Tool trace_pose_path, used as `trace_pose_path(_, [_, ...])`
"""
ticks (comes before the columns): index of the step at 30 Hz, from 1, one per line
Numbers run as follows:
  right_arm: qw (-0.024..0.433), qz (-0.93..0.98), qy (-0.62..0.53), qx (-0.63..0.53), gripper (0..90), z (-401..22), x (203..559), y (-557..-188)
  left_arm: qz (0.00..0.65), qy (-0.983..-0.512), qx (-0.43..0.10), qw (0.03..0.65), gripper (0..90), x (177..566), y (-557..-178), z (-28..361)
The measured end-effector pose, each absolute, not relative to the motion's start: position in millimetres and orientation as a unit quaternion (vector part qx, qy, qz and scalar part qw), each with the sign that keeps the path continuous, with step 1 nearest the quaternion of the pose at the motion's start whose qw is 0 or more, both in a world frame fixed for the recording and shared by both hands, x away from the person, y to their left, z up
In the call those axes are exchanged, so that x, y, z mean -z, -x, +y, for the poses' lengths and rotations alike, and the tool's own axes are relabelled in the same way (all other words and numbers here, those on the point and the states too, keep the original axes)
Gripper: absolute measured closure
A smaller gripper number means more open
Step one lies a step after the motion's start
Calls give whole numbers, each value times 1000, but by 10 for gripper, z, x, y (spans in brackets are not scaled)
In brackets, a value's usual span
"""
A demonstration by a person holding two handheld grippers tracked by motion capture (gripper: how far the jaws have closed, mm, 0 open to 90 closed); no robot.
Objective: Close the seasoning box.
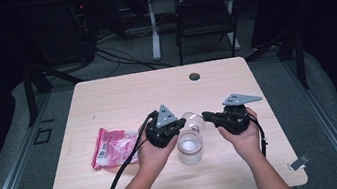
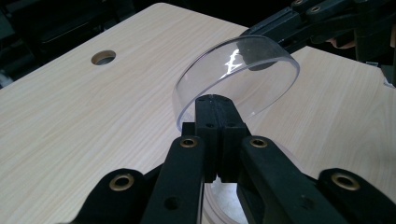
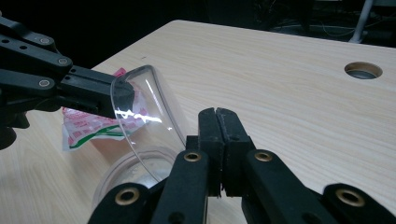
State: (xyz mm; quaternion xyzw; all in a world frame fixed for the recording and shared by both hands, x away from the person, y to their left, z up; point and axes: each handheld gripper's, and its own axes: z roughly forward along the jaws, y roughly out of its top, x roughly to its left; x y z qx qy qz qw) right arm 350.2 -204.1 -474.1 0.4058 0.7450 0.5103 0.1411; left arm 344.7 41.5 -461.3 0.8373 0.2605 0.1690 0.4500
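Lid: a clear round plastic lid [image 2: 238,77] is held in the air just above the jar, between the two grippers.
Lid tilt: it stands on edge, tipped up rather than flat; in the left gripper view its open hollow faces that camera and its rim arcs from lower left to upper right. As a round disc, it has no long axis to speak of.
Left gripper: the left gripper [image 2: 215,105] has its jaws pressed together, pinching the near edge of the lid's rim.
Right gripper: the right gripper [image 3: 218,116] has its jaws pressed together. In the left gripper view its tip meets the far edge of the lid; I cannot tell if it pinches the rim.
Jar: a clear jar [image 1: 190,147] with white contents stands upright and open on the table, directly below the lid.
Packet: a pink packet [image 1: 112,146] lies flat to the left, apart from the jar.
Table: a light wooden table [image 1: 121,96] carries everything.
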Motion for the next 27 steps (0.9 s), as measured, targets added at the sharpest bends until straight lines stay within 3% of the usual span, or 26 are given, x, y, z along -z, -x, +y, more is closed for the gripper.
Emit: trace_pose_path(27, [116,773,-370,-503,889,-1833,4764,-3443,265,-842,-150,445,894,4851,-3238,595])
